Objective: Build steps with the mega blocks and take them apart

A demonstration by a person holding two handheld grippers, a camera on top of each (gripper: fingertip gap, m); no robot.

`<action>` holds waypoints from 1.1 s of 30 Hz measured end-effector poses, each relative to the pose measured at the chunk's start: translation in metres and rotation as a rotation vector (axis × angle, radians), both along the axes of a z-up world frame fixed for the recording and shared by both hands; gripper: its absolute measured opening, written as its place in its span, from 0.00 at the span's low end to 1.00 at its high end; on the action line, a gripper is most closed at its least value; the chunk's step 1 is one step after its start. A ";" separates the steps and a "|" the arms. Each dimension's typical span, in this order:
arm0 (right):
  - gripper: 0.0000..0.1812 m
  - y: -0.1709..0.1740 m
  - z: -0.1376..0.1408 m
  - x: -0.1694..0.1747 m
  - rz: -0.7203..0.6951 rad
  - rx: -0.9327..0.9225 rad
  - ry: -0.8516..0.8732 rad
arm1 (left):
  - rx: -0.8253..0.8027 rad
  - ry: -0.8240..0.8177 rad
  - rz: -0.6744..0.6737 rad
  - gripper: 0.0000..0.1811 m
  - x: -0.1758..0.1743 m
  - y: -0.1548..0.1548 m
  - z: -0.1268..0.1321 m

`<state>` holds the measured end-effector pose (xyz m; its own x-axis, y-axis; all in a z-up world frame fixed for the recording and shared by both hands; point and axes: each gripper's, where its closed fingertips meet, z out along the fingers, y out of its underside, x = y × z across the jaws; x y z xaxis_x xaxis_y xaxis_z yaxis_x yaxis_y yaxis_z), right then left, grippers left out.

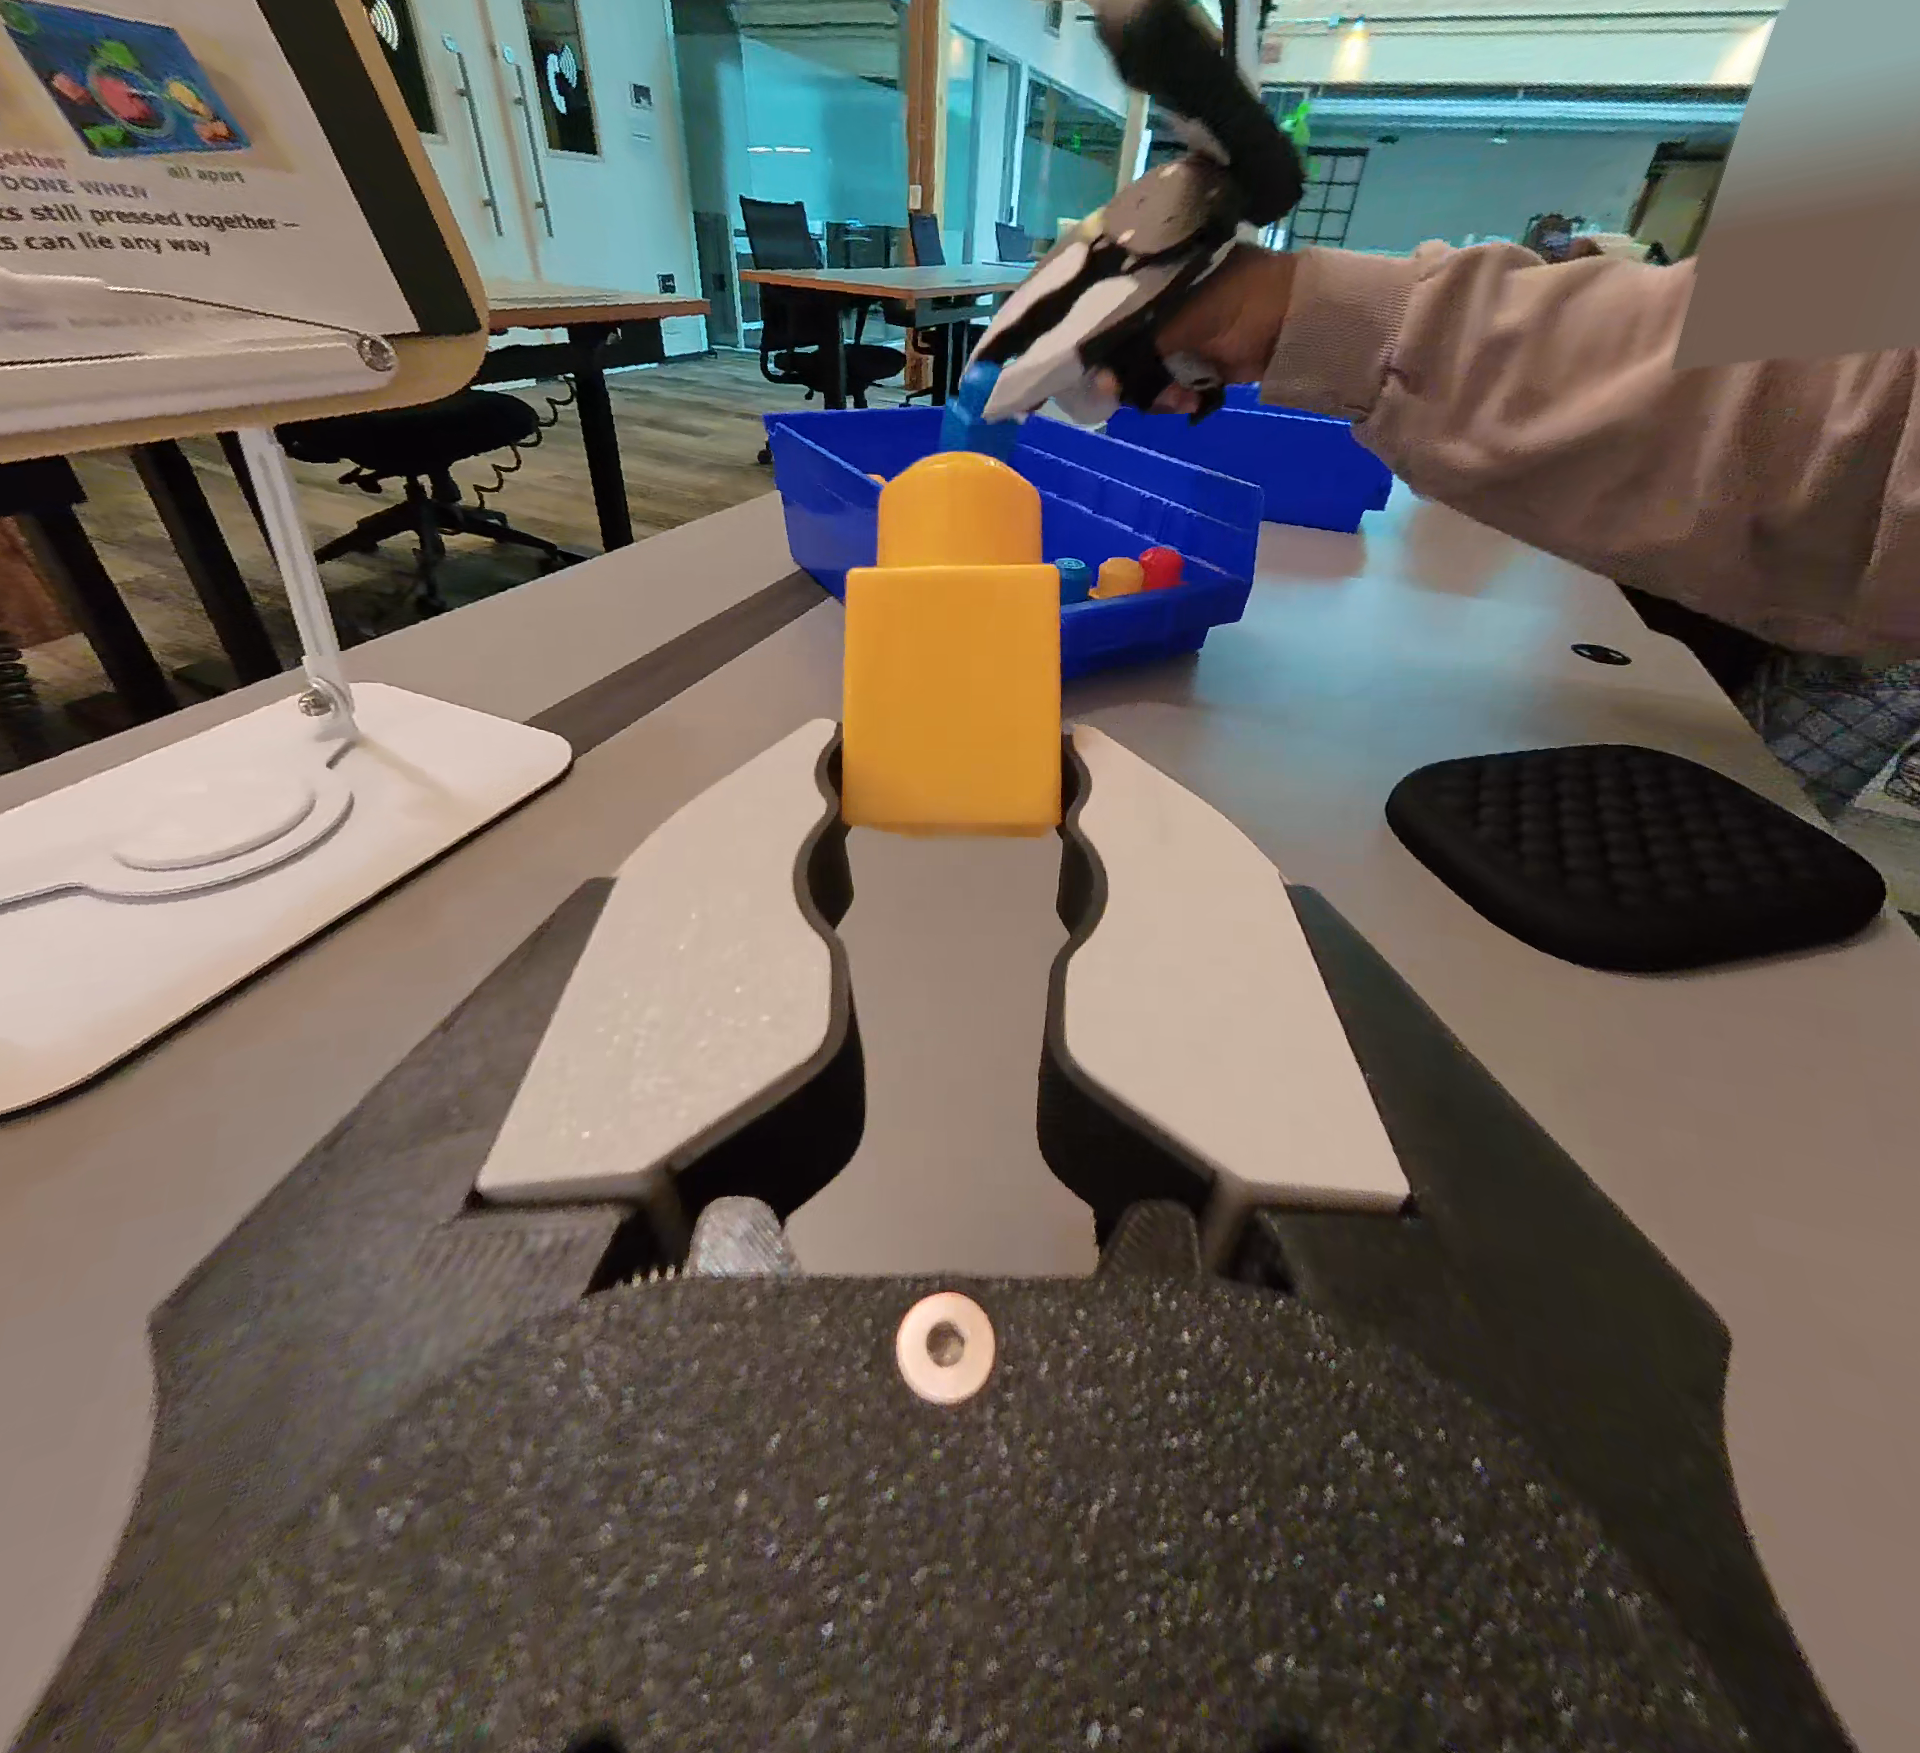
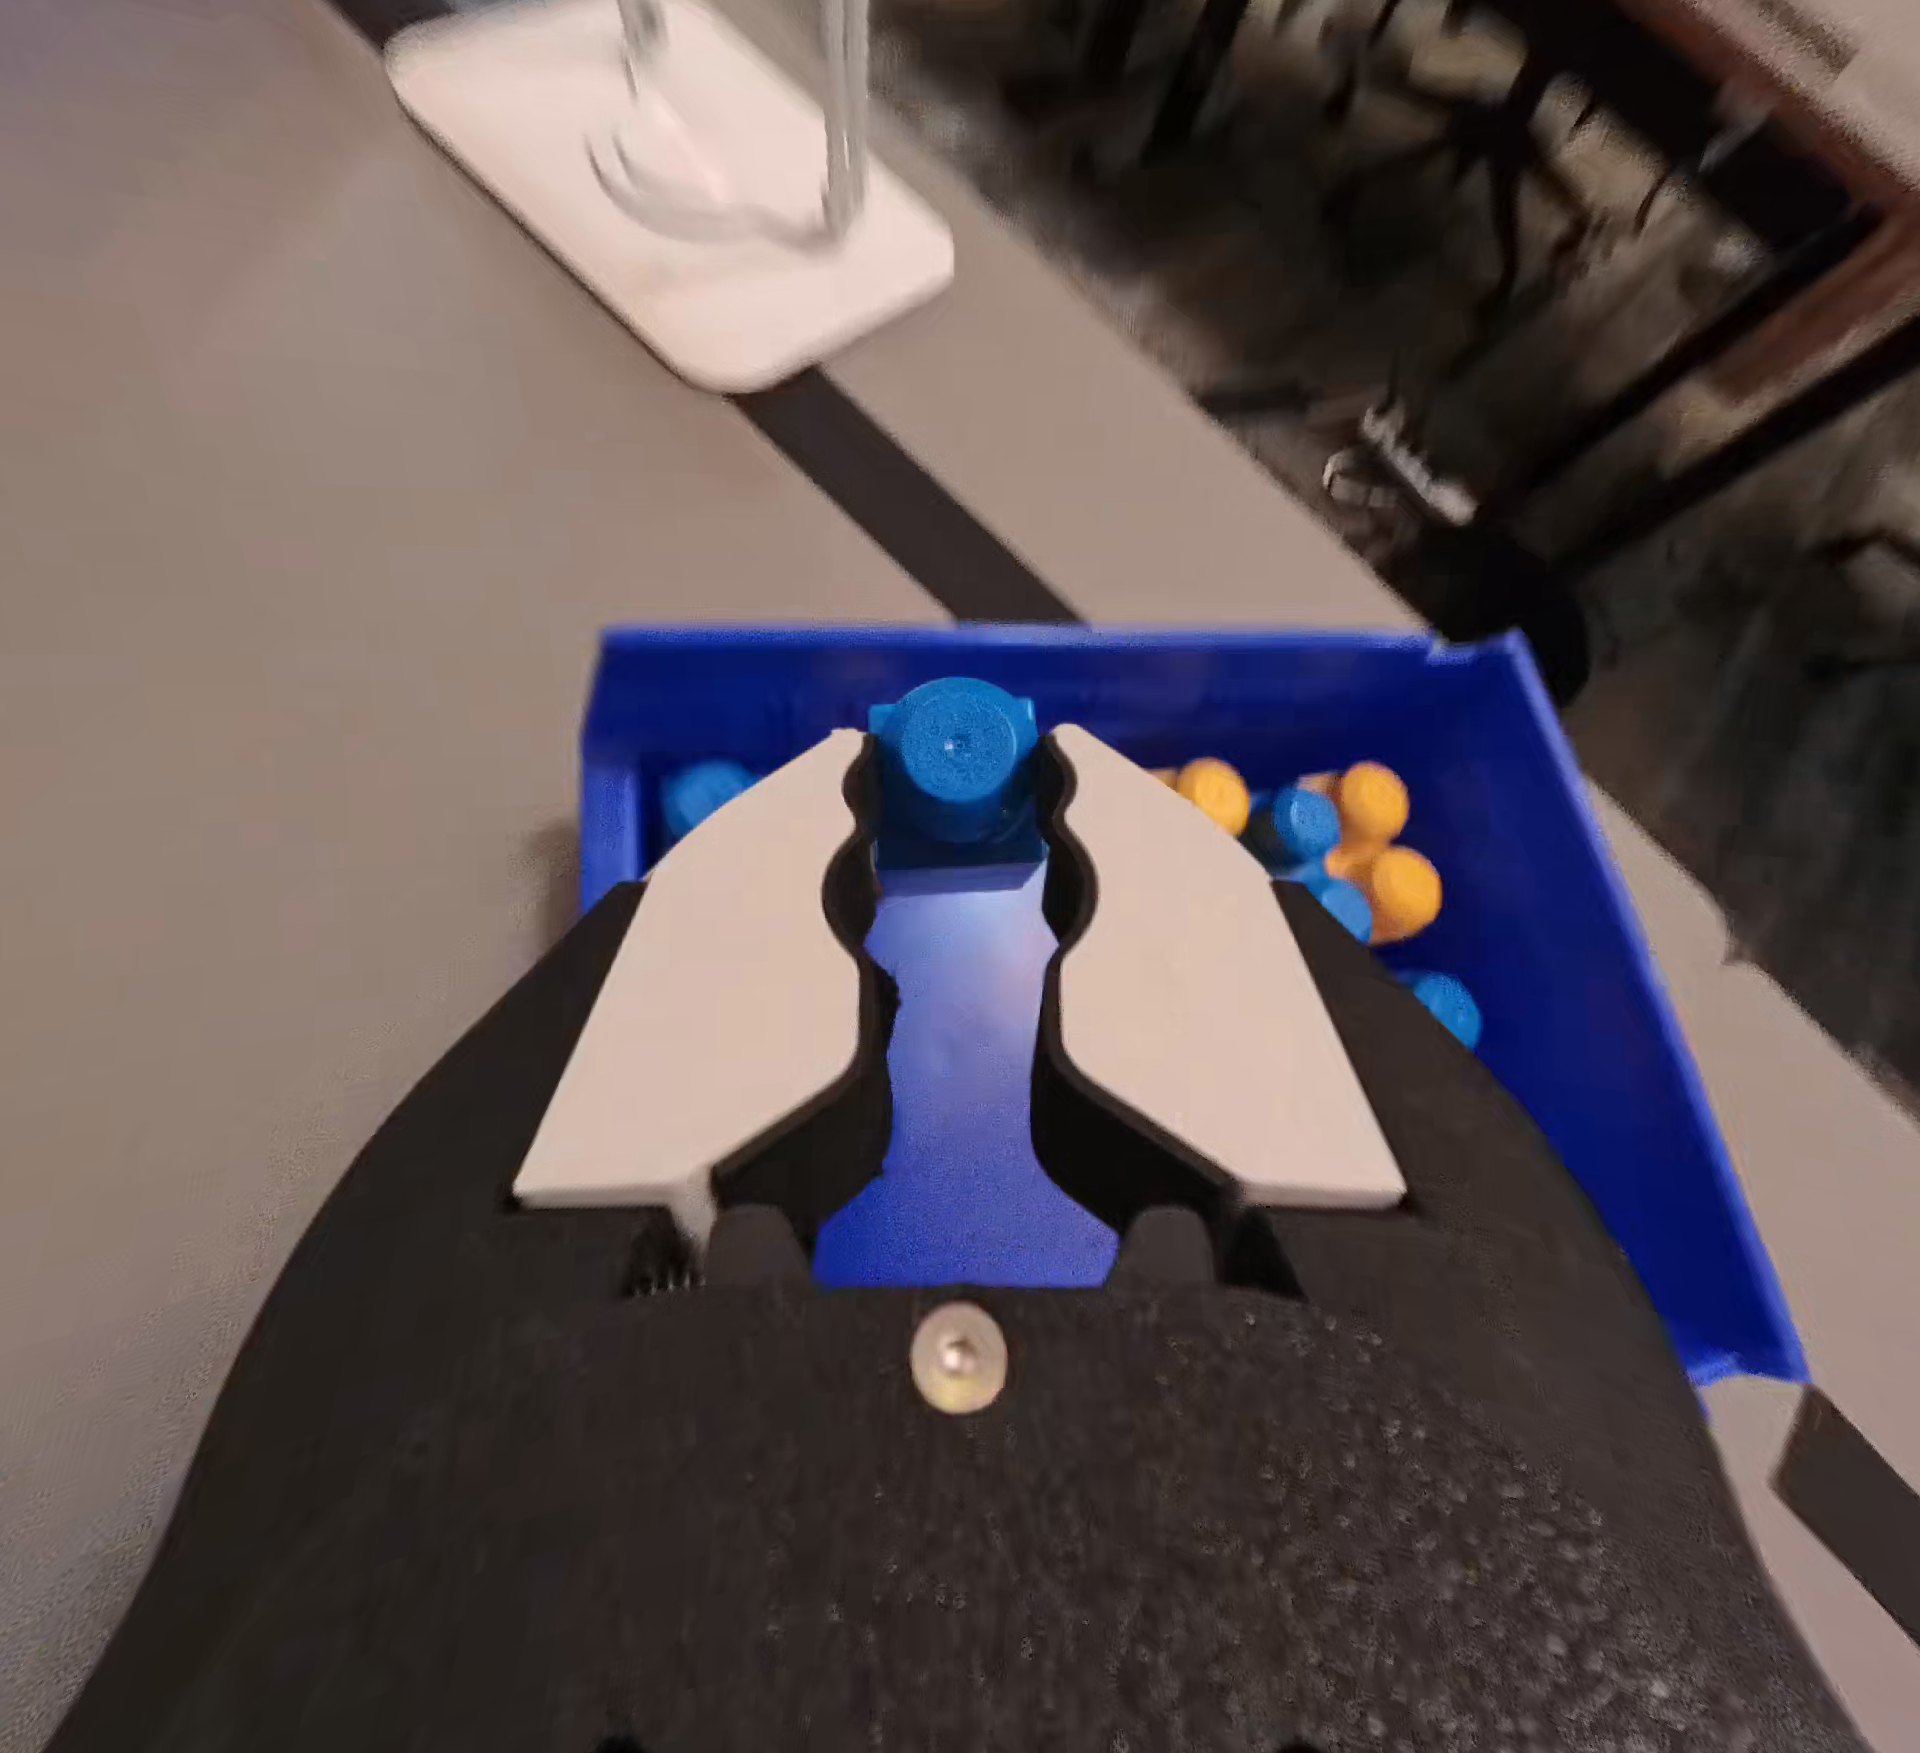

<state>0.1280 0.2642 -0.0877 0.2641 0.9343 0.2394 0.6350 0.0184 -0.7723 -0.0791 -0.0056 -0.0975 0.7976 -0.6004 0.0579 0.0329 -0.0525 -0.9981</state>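
My left gripper is shut on a yellow one-stud block, held upright just above the grey table. My right gripper is shut on a blue one-stud block and holds it over the blue bin. Several loose blue and yellow blocks lie in the bin's far corner. In the left wrist view the right gripper hangs over the same bin with the blue block in its tips; blue, yellow and red blocks show inside.
A second blue bin stands behind the first. A white stand base carrying an instruction board sits at the left, also seen in the right wrist view. A black textured pad lies at the right. A person's sleeved arm reaches across. Tip to tip, the grippers are about 35 cm apart.
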 end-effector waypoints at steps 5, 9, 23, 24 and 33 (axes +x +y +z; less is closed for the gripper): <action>0.16 0.021 -0.060 0.012 -0.056 -0.123 -0.196 | -0.004 0.018 -0.010 0.20 0.003 -0.001 -0.002; 0.16 0.016 -0.079 0.005 -0.053 -0.175 -0.220 | -0.013 0.011 -0.013 0.20 0.002 0.000 -0.005; 0.16 -0.004 -0.109 -0.001 0.021 -0.311 -0.263 | -0.010 0.032 -0.016 0.20 0.005 -0.001 -0.006; 0.16 -0.005 -0.109 -0.001 0.021 -0.319 -0.261 | -0.009 0.036 -0.017 0.20 0.005 -0.001 -0.006; 0.26 -0.008 -0.032 -0.016 0.026 -0.083 -0.117 | 0.031 -0.044 -0.067 0.20 0.011 -0.007 0.010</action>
